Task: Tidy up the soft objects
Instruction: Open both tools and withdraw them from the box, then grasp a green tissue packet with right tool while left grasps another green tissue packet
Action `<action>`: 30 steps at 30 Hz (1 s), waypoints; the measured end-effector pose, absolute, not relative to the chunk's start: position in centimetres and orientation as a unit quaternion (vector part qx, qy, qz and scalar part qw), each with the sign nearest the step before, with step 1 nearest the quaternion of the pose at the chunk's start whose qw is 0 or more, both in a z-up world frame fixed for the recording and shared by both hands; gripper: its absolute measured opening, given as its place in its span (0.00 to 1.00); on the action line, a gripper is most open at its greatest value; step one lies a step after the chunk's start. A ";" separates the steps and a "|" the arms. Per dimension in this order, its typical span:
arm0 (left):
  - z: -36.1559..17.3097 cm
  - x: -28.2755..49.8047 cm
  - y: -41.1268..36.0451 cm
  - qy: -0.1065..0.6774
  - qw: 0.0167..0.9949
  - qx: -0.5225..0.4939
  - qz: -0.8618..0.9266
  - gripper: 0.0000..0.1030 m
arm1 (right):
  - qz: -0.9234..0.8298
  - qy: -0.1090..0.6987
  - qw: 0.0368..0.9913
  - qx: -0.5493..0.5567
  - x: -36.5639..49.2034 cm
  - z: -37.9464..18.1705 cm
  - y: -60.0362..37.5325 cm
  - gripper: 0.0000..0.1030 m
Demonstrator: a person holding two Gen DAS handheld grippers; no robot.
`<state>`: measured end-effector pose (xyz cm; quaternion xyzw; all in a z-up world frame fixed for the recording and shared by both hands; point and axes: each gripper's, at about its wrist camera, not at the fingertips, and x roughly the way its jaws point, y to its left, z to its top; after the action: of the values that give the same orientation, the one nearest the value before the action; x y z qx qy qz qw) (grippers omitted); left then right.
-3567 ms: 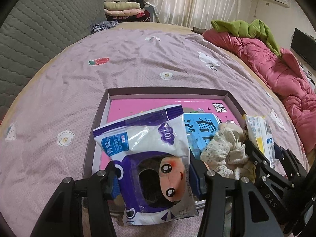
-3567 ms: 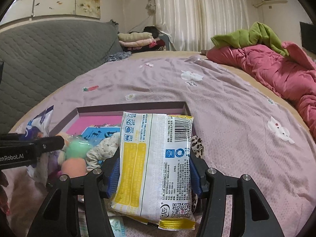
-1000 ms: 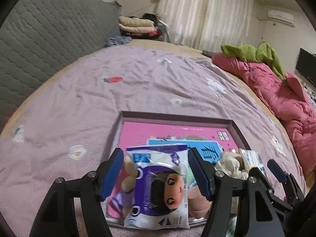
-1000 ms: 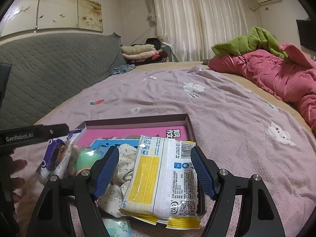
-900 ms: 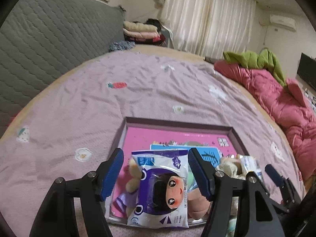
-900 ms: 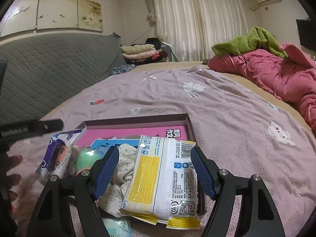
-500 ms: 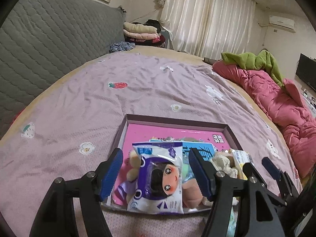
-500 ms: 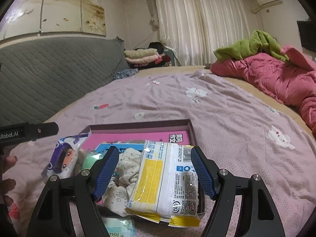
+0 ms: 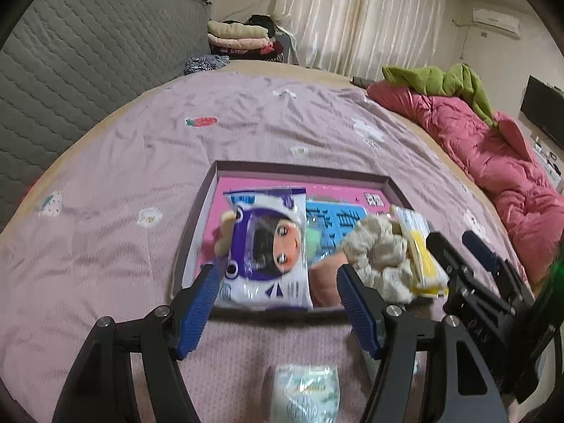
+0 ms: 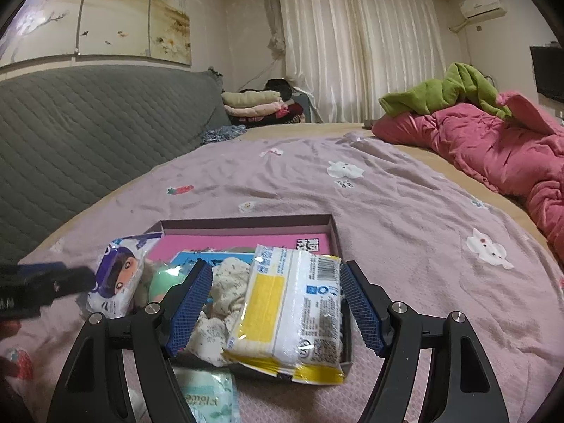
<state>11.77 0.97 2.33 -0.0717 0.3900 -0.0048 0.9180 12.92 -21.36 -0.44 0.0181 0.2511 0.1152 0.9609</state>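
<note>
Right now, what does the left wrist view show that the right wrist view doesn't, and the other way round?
Only the left wrist view: the open left claw head-on and the right claw's side.

Only the right wrist view: the open right claw head-on, the barcode face of the yellow-and-white pack, the wall mural, "Flower" lettering on the pale green tissue pack.

Both: the tray, the purple cartoon-face pack, the floral cloth bundle, the pink quilt.

Purple doll packet (image 9: 268,246); yellow-white pack (image 10: 292,303); pink-lined box (image 9: 299,171).

box (image 9: 303,171) front crowded with packets, rear half free
</note>
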 end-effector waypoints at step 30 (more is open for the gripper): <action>-0.9 7.8 -0.5 0.487 0.871 -0.036 -0.050 0.67 | 0.148 0.358 0.921 -0.040 6.6 -3.0 -18.6 0.74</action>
<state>7.80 -0.52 -0.93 -0.0364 0.4870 -0.0496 0.8712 6.63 -18.59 -2.97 -0.0405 0.3584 0.1481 0.9209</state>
